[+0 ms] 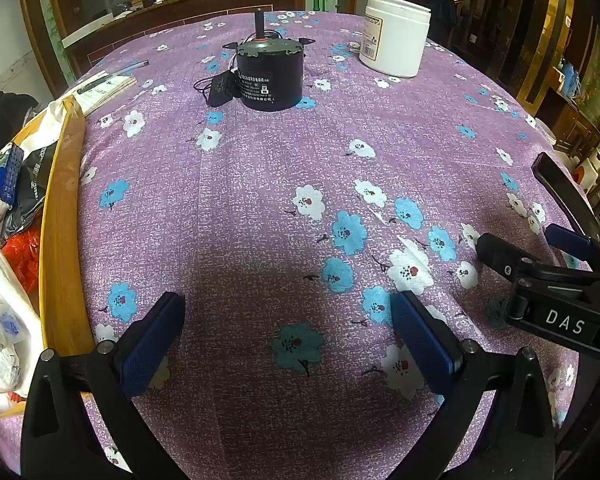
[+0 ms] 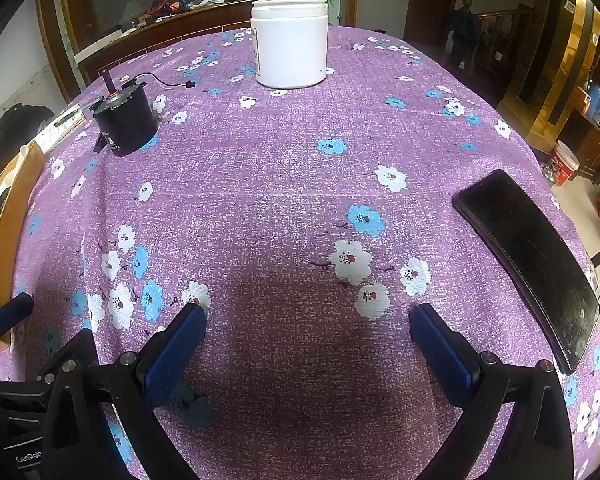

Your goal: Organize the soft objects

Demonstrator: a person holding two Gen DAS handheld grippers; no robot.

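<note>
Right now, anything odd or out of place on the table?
Yes: for a soft-objects task, only hard items sit on the floral cloth: a black motor, a white jar, a black slab. The soft bags sit jumbled in the wooden tray at left.

Sharp, evenly lit, fisheye-bent edges

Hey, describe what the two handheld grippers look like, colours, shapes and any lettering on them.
Both match: the left gripper and right gripper each have two black plastic arms with round silver pivot pins, tipped with rectangular blue textured pads. Seen from the left wrist, the right gripper's black body carries white letters "DAS". Seen from the right wrist, the left gripper's body shows partial white lettering "GenRob". No hands or sleeves are visible.
</note>
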